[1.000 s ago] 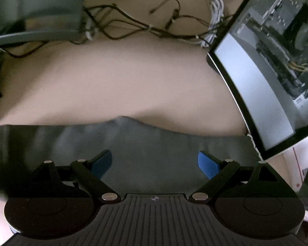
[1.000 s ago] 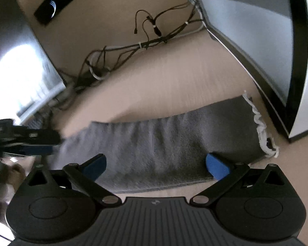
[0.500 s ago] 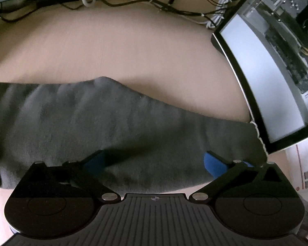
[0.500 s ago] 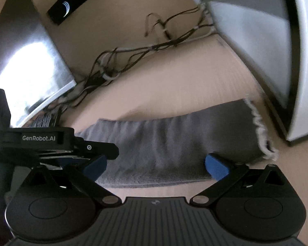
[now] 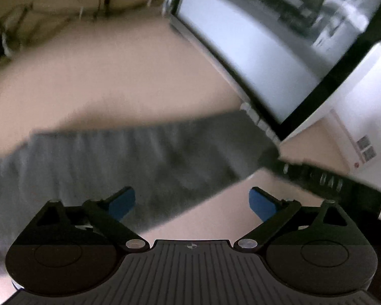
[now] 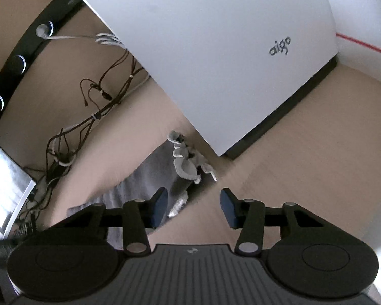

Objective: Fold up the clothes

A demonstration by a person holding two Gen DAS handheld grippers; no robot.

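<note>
Below your left gripper (image 5: 191, 200), whose jaws stand wide apart and empty, one folded grey scarf (image 5: 129, 162) lies blurred across the tan desk (image 5: 101, 81), its fringe near one computer case (image 5: 254, 58). From the right wrist, your right gripper (image 6: 194, 206) has been closing, half-shut on nothing; the fringe (image 6: 188, 160) lies just beyond. Judged: you're lining up the next fold, so grip that end.

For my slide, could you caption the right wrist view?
Right gripper, jaws closing but empty, beside grey cloth's fringed end by a white case.
</note>
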